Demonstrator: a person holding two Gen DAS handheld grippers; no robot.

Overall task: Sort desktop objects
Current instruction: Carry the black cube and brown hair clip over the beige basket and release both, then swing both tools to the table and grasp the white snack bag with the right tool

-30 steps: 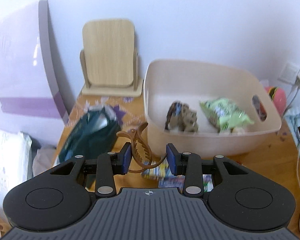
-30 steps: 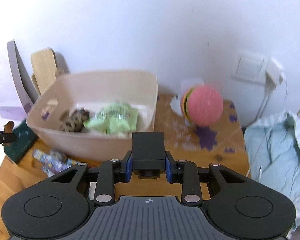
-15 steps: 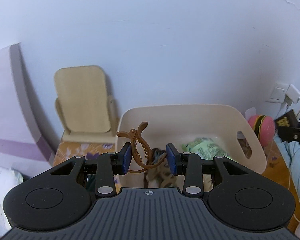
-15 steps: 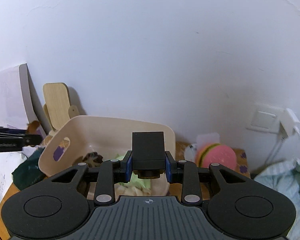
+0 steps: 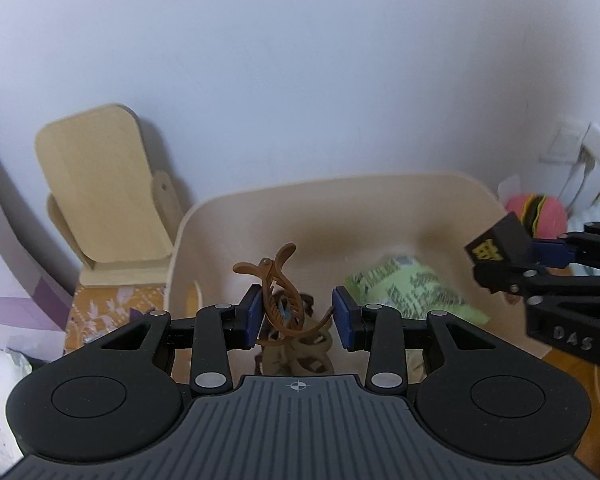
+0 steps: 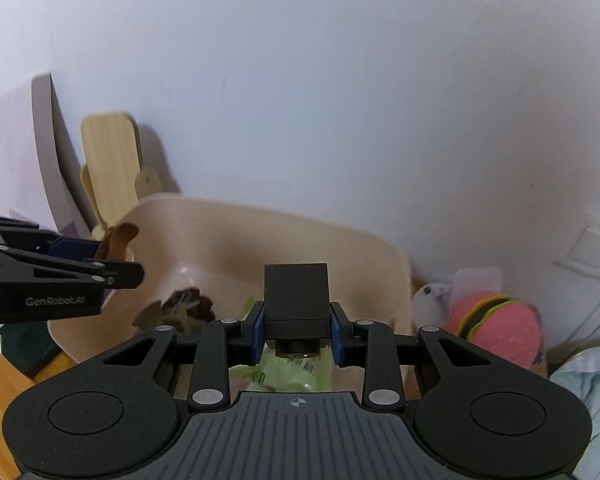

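Observation:
My left gripper [image 5: 298,316] is shut on a brown hair claw clip [image 5: 284,300] and holds it above the left part of the beige storage bin [image 5: 340,188]. My right gripper [image 6: 297,334] is shut on a small black box [image 6: 296,300] and holds it above the bin's right side [image 6: 284,220]; the box also shows in the left wrist view [image 5: 498,246]. Inside the bin lie a green snack packet [image 5: 416,286] and a brown tangled item [image 6: 188,306].
A wooden tabletop mirror [image 5: 100,192] stands left of the bin against the wall. A pink burger-shaped toy [image 6: 496,328] sits right of the bin. A wall socket with plugs [image 5: 580,148] and light blue cloth [image 6: 592,392] are at the right. A dark green pouch [image 6: 24,348] lies left.
Both grippers have moved forward and now hang over the bin, each still holding its object. The right gripper now shows close at the right of the left wrist view.

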